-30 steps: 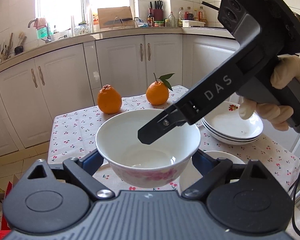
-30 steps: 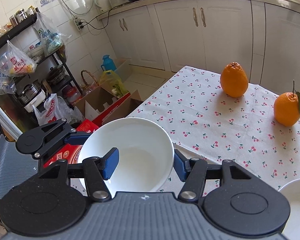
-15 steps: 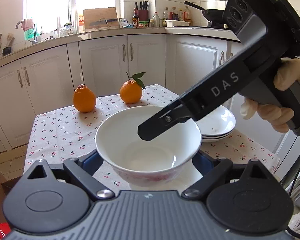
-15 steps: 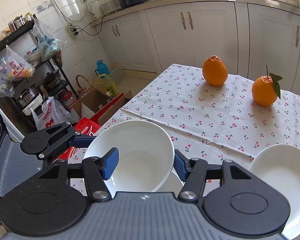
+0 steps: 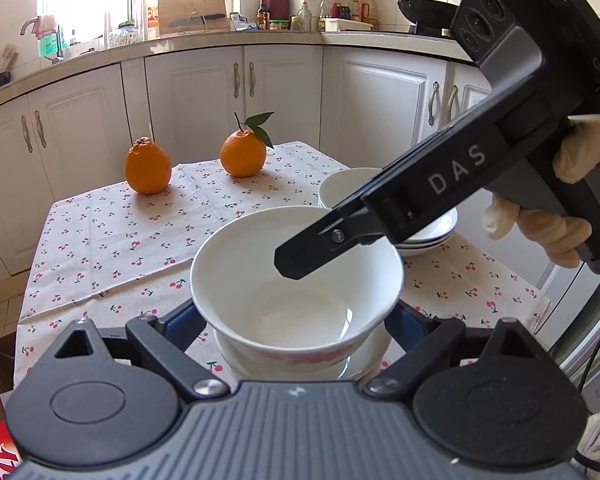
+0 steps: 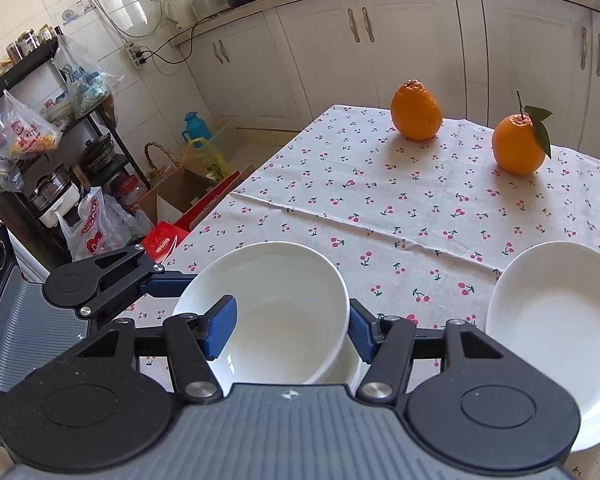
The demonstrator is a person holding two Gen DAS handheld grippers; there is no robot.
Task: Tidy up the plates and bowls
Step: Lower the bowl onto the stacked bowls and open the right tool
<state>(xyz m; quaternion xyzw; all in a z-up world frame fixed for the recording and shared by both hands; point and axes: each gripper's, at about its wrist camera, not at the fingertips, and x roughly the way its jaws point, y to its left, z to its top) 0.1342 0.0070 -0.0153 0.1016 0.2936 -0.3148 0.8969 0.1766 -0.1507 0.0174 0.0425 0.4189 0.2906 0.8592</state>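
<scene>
A white bowl [image 5: 296, 280] with a pink pattern is held between the fingers of my left gripper [image 5: 296, 320], just above a second white bowl [image 5: 364, 360] on the table. My right gripper [image 6: 292, 332] straddles the bowl's rim [image 6: 260, 304], one blue pad [image 6: 220, 328] inside and the other outside; whether it clamps the rim I cannot tell. A stack of white plates [image 5: 428, 236] sits to the right, also in the right wrist view [image 6: 556, 340].
Two oranges [image 5: 148, 166] [image 5: 243, 158] stand at the far side of the cherry-print tablecloth [image 5: 120, 240]. White cabinets stand behind. A cardboard box and bags [image 6: 100, 228] lie on the floor left of the table.
Both grippers have carried the bowl right and down toward the second bowl near the plate stack. The oranges now look farther away.
</scene>
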